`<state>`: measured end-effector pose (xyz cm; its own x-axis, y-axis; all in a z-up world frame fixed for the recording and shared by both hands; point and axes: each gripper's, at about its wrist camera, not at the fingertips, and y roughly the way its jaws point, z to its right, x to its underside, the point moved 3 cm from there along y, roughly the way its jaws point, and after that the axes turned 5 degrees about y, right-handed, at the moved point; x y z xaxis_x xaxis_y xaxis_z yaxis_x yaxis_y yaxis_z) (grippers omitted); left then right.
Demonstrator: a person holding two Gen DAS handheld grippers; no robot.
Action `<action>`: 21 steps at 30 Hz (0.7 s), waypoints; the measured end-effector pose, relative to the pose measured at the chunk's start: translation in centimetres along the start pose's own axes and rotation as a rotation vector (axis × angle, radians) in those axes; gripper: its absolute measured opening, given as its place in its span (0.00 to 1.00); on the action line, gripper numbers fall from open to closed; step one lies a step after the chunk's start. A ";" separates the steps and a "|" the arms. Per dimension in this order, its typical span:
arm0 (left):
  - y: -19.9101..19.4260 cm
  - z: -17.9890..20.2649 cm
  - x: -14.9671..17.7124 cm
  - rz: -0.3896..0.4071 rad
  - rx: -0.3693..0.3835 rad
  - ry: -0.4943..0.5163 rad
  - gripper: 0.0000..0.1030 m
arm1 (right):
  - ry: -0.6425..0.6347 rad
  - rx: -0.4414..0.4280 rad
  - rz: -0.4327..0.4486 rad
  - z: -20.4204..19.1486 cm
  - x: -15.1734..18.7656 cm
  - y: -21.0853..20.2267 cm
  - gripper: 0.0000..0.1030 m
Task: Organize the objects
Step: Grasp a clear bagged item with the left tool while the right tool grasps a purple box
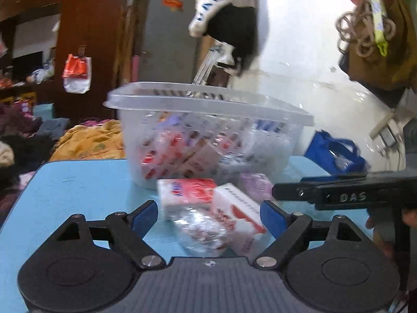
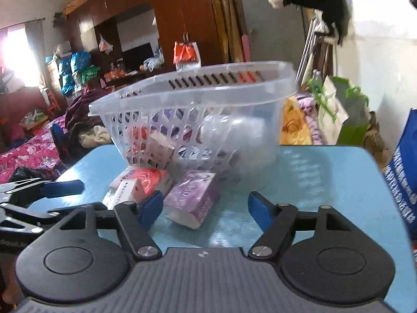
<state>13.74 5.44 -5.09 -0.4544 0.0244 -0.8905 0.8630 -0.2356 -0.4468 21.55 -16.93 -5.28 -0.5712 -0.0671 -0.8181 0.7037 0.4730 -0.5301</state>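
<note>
While both tools hang low over the light blue tabletop (image 1: 78,182), the left gripper (image 1: 209,215) has its blue-padded fingers (image 1: 144,217) spread wide, nothing clamped between them. Right in that gap lie a white and red tissue pack (image 1: 187,193), a white box with red print (image 1: 239,219) leaning against it, and a crinkly clear plastic packet (image 1: 200,229) in front, blurred so its contents cannot be read. Behind them stands the translucent white slotted plastic basket (image 1: 208,104), holding red-and-white cartons and packs. Off to the right of that view, the right gripper reaches in from the side, level with the box.

Over to the right wrist view: the right gripper (image 2: 206,210) is also parted, jaws wide and empty. A purple wrapped tissue pack (image 2: 194,195) lies on the table just ahead of its left finger, close to the pad, though contact cannot be told. Beside it sit the red and white pack and the small box, with the basket's base just behind all three. A blue fabric bag (image 2: 406,172) hangs at the table's right edge.
</note>
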 end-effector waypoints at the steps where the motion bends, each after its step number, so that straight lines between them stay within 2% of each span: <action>1: 0.0 -0.4 0.1 -0.008 0.004 -0.021 0.86 | -0.004 -0.003 -0.016 -0.2 0.2 0.6 0.71; 5: 0.8 -2.2 0.5 -0.050 -0.001 -0.079 0.86 | -0.041 0.019 -0.075 -1.2 0.6 2.4 0.68; 7: 1.2 -2.4 0.8 -0.074 -0.007 -0.087 0.86 | -0.034 -0.001 -0.068 -1.1 0.8 2.3 0.52; 16: 3.2 -0.5 1.0 -0.142 -0.046 -0.023 0.85 | -0.024 0.022 0.036 0.3 1.8 -0.8 0.52; 17: 3.3 -0.5 1.0 -0.144 -0.042 -0.024 0.79 | -0.017 0.017 0.043 0.4 1.8 -1.0 0.52; 18: 3.3 -0.3 1.1 -0.147 -0.043 -0.019 0.65 | -0.011 0.008 0.055 0.4 1.8 -1.1 0.52; 20: 3.5 0.0 1.4 -0.164 -0.048 0.005 0.48 | -0.007 0.013 0.076 0.3 1.6 -1.3 0.52; 21: 3.3 0.0 1.4 -0.153 -0.052 0.006 0.48 | -0.009 0.012 0.082 0.1 1.6 -1.3 0.52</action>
<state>15.97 4.67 -7.86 -0.5803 0.0625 -0.8120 0.7940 -0.1784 -0.5812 19.77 -17.77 -5.94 -0.5077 -0.0368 -0.8608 0.7529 0.4668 -0.4640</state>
